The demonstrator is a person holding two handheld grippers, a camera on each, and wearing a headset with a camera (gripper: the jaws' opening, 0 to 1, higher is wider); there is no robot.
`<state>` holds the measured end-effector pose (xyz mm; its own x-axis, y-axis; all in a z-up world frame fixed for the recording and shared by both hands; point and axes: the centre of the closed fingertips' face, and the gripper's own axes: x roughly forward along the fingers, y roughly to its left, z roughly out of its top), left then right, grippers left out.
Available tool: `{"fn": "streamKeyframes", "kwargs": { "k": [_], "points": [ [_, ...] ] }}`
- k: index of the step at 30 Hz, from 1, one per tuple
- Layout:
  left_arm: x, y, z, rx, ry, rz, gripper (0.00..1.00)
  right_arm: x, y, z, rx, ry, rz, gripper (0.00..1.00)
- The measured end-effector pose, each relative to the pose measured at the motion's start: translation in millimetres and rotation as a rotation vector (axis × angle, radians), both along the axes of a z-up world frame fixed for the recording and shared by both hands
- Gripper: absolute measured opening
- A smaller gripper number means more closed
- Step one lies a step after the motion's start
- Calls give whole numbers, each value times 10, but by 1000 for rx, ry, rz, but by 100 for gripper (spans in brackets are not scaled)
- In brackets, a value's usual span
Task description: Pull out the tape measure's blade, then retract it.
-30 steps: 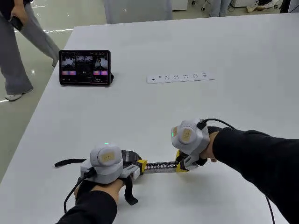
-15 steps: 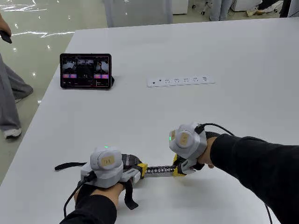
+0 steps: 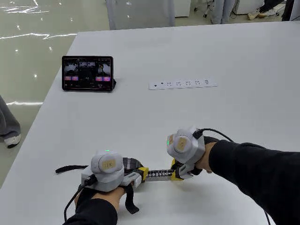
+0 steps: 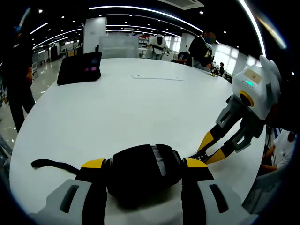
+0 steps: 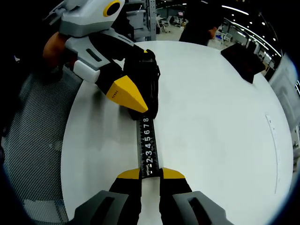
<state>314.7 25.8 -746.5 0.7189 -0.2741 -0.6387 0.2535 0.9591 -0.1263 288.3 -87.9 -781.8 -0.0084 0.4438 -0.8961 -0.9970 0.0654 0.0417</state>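
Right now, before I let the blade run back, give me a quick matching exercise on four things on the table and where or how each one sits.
Things:
1. tape measure case
2. blade
3. tablet
4. power strip

Places or states:
A. partly drawn out, its end pinched by the right gripper
B. screen lit, near the left edge of the table
C. clamped in the left gripper
D. white, lying flat beyond both grippers

Pairs: 1-C, 2-A, 3-B, 4-D
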Motion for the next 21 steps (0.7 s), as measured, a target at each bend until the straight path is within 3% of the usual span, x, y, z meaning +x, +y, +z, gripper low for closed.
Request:
{"fn": "streamKeyframes", "kwargs": {
  "k": [21],
  "points": [
    [-2, 9, 7, -15, 6, 2, 60, -3, 121, -7, 15, 4, 1, 10]
  ]
}}
